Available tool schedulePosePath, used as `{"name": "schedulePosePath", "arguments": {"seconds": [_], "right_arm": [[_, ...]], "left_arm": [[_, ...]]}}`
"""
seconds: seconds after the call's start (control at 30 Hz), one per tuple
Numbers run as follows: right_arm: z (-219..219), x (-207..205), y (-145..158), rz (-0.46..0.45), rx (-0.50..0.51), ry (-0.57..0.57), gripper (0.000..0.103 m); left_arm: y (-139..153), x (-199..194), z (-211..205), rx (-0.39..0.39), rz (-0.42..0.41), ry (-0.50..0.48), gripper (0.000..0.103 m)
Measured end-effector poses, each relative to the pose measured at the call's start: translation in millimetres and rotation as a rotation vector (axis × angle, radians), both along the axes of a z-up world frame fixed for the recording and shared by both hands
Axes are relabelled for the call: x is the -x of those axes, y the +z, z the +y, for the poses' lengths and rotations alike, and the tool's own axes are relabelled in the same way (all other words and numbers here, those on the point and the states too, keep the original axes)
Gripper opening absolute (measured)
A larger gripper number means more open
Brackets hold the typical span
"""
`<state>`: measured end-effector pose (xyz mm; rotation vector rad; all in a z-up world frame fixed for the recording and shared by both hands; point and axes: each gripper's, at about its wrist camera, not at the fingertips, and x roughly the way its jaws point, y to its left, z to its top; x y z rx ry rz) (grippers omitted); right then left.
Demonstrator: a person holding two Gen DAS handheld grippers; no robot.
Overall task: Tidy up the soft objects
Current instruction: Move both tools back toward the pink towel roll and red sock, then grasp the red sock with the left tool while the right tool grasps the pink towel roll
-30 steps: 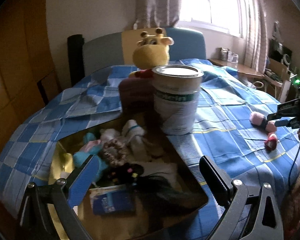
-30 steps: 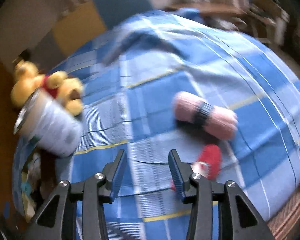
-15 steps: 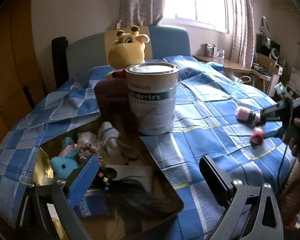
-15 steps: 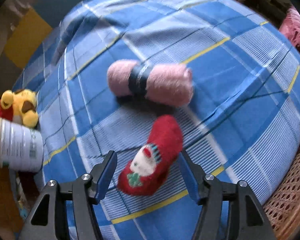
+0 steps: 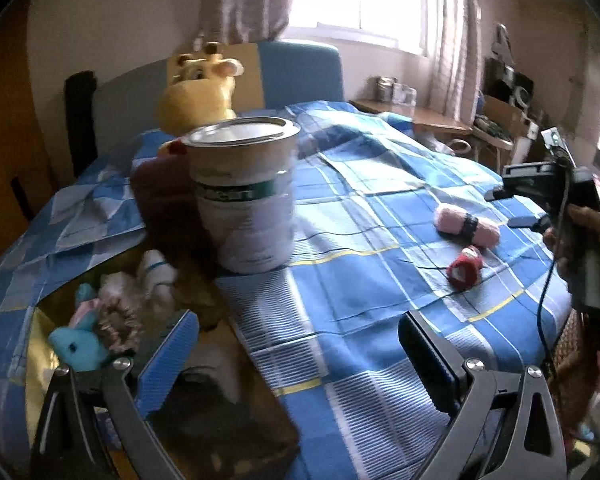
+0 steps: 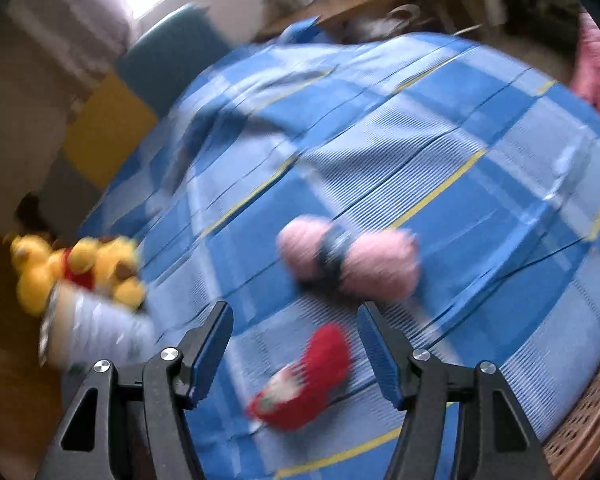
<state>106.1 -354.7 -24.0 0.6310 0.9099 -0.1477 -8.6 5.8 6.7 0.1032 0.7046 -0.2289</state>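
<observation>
A red Christmas sock lies on the blue checked cloth, in the gap of my right gripper, whose pads stand open and clear of it. Just beyond it rests a pink yarn ball with a dark band. The left wrist view shows the same sock and yarn at the right, with a hand holding the right gripper over them. My left gripper is open and empty above the edge of a gold box that holds a blue plush and other soft bits.
A tall tin can stands beside the box, a yellow giraffe plush behind it. A yellow bear plush sits by the can. A wicker edge borders the cloth at the right. Chairs and a cluttered desk stand behind.
The right gripper's jaws have widened and it has come over the red sock, which now sits between its fingers. The left gripper's view has swung right, so can and box shifted left.
</observation>
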Motion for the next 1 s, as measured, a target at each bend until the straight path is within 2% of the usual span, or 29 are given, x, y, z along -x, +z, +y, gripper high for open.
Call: {"name": "schedulePosePath", "arguments": {"seconds": [0.13, 0.2, 0.27, 0.37, 0.5, 0.67, 0.9, 1.0], "right_arm": [[-23, 3, -9, -0.039, 0.015, -0.077, 0.066], [-29, 5, -11, -0.062, -0.029, -0.090, 0.065], [-30, 12, -3, -0.130, -0.032, -0.100, 0.065], [-29, 17, 3, -0.184, -0.031, -0.095, 0.065], [-31, 19, 3, -0.203, -0.063, -0.103, 0.065], [-36, 22, -1, -0.225, -0.133, -0.137, 0.065], [-38, 21, -4, -0.228, -0.176, -0.129, 0.065], [-38, 20, -5, -0.231, -0.190, -0.124, 0.065]], "left_arm": [[-1, -12, -24, 0.005, 0.015, -0.072, 0.101], [-2, -19, -37, 0.008, 0.022, -0.105, 0.100], [-4, -28, -55, 0.011, 0.036, -0.145, 0.099], [-8, -42, -84, 0.022, 0.061, -0.223, 0.094], [-19, -60, -124, 0.002, 0.089, -0.316, 0.084], [-39, -85, -172, 0.005, 0.154, -0.434, 0.081], [-72, -111, -219, -0.041, 0.247, -0.492, 0.067], [-85, -120, -232, -0.042, 0.278, -0.499, 0.066]]}}
